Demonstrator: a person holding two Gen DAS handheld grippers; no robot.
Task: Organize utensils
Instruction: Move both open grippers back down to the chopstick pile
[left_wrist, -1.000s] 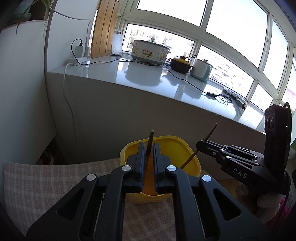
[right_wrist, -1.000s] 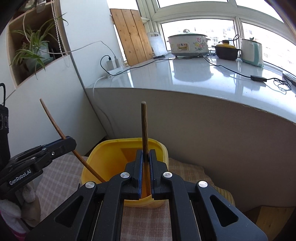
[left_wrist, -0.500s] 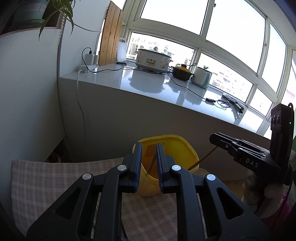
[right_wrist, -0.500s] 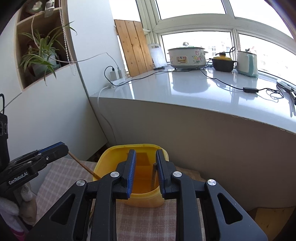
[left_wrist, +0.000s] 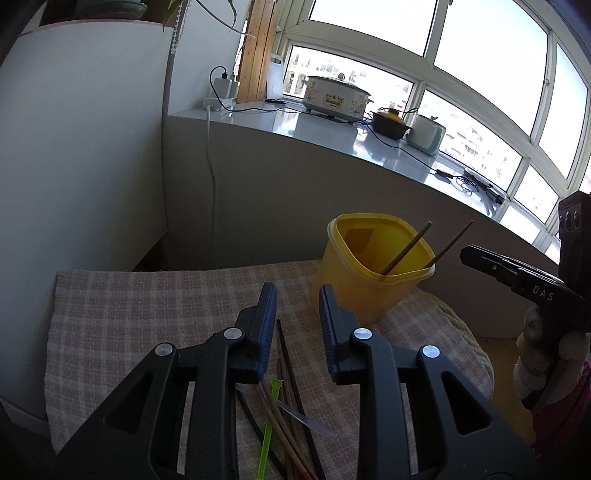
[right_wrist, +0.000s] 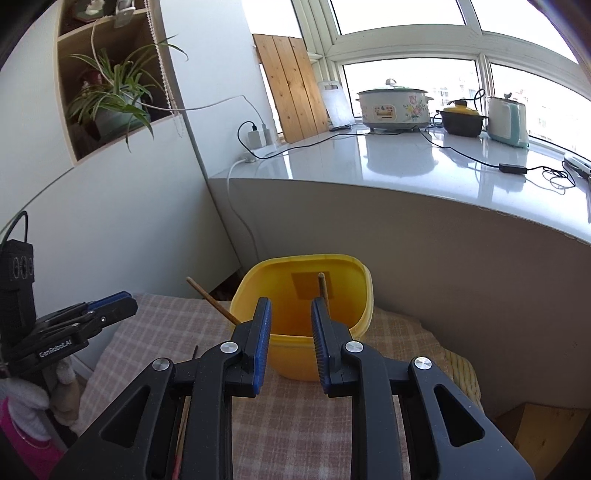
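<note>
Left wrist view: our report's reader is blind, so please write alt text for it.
The left gripper, jaws opening and empty, hangs over loose chopsticks on a checked cloth. Ahead, a yellow tub holds two chopsticks; the right gripper is at right.

Bright bay windows (right_wrist: 406, 33) above a glossy counter (right_wrist: 406, 166); white wall (left_wrist: 81, 147).

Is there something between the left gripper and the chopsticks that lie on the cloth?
Nothing visible blocks it. The left gripper, its jaws opening and empty, hangs right over the loose chopsticks on the checked cloth; the yellow container stands beyond, to the right.
</note>
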